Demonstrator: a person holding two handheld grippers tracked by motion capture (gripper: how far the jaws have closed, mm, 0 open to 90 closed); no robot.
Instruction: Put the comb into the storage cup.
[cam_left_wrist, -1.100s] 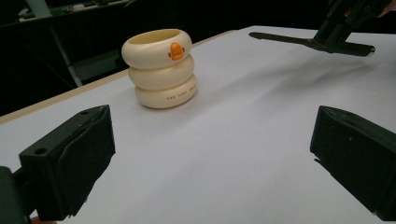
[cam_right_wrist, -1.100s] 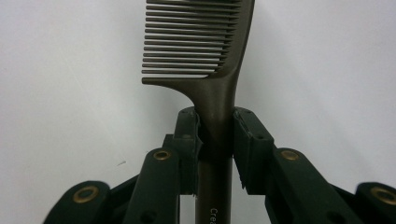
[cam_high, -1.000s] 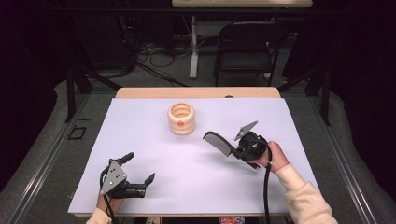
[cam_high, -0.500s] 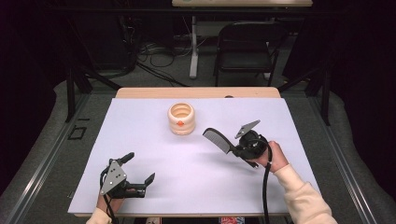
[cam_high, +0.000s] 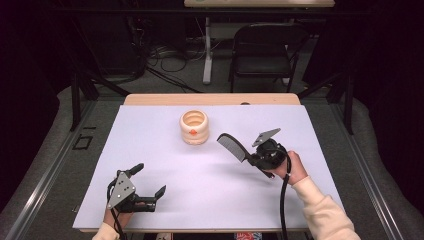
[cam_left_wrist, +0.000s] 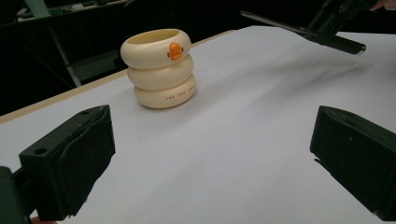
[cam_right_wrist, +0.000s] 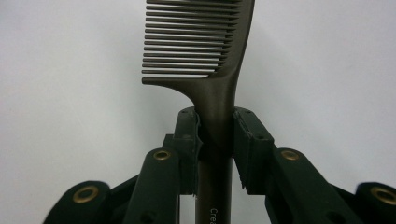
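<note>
A dark comb (cam_high: 233, 147) hangs above the white table sheet (cam_high: 215, 195), held by its handle in my right gripper (cam_high: 255, 159), which is shut on it. In the right gripper view the comb (cam_right_wrist: 205, 51) rises between the two pads (cam_right_wrist: 189, 135), teeth to the left. A cream holder of three stacked rings with an orange duck bill (cam_high: 194, 126) stands upright behind the comb's tip. My left gripper (cam_high: 148, 179) rests low at the front left, jaws wide open and bare. Its own view shows the cream holder (cam_left_wrist: 159, 66) ahead and the comb (cam_left_wrist: 280, 25) far right.
The white sheet covers a wooden table whose back edge (cam_high: 210, 99) shows behind the holder. A black chair (cam_high: 265, 47) and cables stand on the floor beyond. Metal rails (cam_high: 47, 175) run along both table sides.
</note>
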